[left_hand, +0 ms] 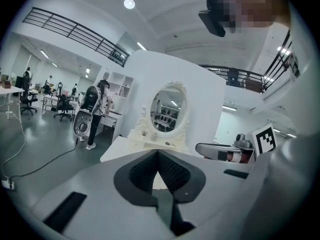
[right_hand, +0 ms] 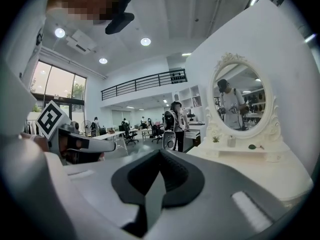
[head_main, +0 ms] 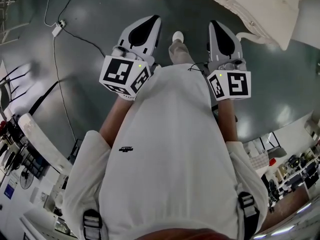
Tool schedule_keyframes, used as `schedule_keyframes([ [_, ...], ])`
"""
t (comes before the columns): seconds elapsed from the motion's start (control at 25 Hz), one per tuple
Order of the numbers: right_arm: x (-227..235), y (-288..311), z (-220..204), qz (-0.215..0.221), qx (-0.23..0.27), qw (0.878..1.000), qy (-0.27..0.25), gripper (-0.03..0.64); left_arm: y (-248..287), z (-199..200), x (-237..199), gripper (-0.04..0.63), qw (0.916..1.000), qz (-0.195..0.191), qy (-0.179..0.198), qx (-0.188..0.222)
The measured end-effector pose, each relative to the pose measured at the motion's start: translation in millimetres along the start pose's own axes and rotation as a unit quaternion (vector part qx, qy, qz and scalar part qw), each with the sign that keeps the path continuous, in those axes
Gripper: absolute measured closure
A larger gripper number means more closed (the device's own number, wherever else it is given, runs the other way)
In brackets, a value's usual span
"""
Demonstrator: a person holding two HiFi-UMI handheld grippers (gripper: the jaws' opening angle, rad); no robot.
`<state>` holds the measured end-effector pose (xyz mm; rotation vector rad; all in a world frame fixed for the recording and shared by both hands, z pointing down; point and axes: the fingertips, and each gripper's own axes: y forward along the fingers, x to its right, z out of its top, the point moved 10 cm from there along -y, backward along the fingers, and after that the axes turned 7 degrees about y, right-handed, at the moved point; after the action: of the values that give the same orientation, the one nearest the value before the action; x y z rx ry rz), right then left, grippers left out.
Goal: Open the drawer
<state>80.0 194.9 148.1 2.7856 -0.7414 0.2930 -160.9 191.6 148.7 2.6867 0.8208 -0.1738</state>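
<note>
A white dressing table with a carved edge stands ahead at the top right of the head view; no drawer front can be made out there. Its oval mirror and flat top lie ahead in the left gripper view. The right gripper view shows the mirror and top close on the right. My left gripper and right gripper are held out side by side in front of the person's white shirt, short of the table. Both are shut with nothing between the jaws.
A black cable runs to a power strip on the dark floor at the left. The person's shoe is between the grippers. A person with a backpack stands beyond the table near desks and chairs. Cluttered shelves stand behind at the right.
</note>
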Motion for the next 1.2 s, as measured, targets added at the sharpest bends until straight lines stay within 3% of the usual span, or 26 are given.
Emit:
schedule_keyframes([
  [0.64,107.8,91.1,12.6,0.065,-0.011,0.998,0.018,0.606,113.0,31.6,-13.4,0.586,0.9978,0.061,0.021,-0.017],
  [1.2,128.1,121.1,10.6,0.071,-0.024,0.997,0.028,0.606,144.8,32.9,-26.4,0.586,0.9970,0.063,0.016,-0.041],
])
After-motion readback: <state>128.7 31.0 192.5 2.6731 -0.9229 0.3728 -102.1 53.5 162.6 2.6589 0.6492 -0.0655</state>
